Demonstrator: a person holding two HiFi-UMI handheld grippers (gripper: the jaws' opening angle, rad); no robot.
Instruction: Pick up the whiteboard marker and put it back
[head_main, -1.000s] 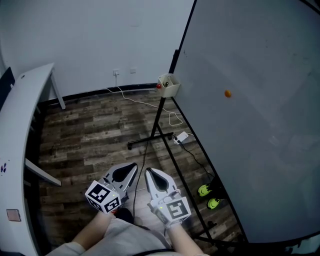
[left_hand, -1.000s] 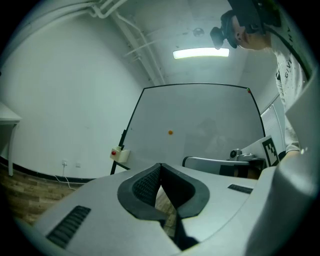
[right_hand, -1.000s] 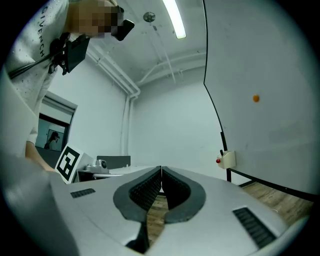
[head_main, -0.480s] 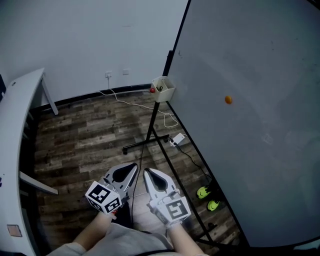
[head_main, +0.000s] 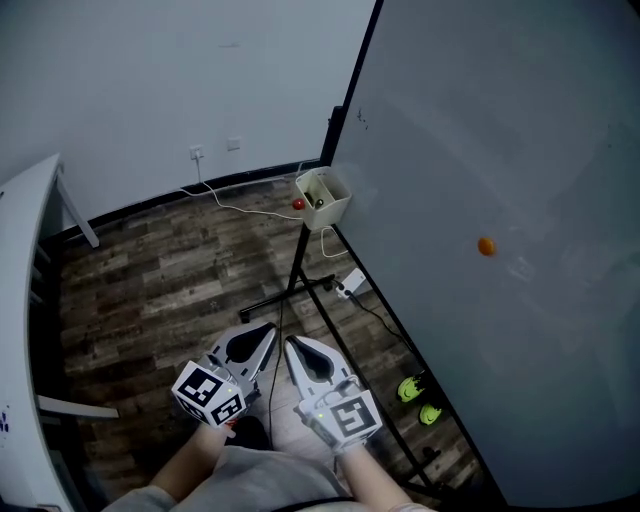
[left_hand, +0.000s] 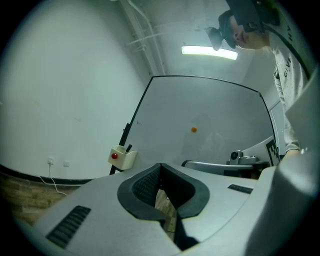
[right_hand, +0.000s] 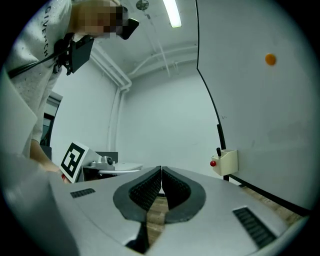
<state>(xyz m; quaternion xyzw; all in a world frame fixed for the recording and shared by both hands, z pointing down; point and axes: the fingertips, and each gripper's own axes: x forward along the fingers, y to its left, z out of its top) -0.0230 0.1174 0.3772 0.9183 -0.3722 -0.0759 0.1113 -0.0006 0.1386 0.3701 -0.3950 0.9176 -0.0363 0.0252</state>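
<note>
A dark whiteboard marker (head_main: 318, 201) stands upright in a cream holder box (head_main: 327, 190) fixed at the left edge of the big whiteboard (head_main: 480, 150). In the left gripper view the marker (left_hand: 128, 148) pokes out of the box (left_hand: 122, 157); in the right gripper view the marker (right_hand: 218, 150) does the same. Both grippers are held low and side by side, well short of the box. My left gripper (head_main: 266, 333) is shut and empty, its pads meeting at the tip (left_hand: 160, 166). The right gripper (head_main: 291, 346) is also shut with nothing in it (right_hand: 161, 170).
A red knob (head_main: 298, 204) sits beside the box. An orange magnet (head_main: 486, 246) sticks to the board. The board's black stand legs (head_main: 285, 292), a white power strip (head_main: 351, 284) with cables and green shoes (head_main: 412, 388) lie on the wood floor. A white table (head_main: 22, 250) is at the left.
The view has moved forward along the whiteboard: the holder box and the orange magnet now appear lower and nearer. Both grippers were carried along together, still shut and side by side.
</note>
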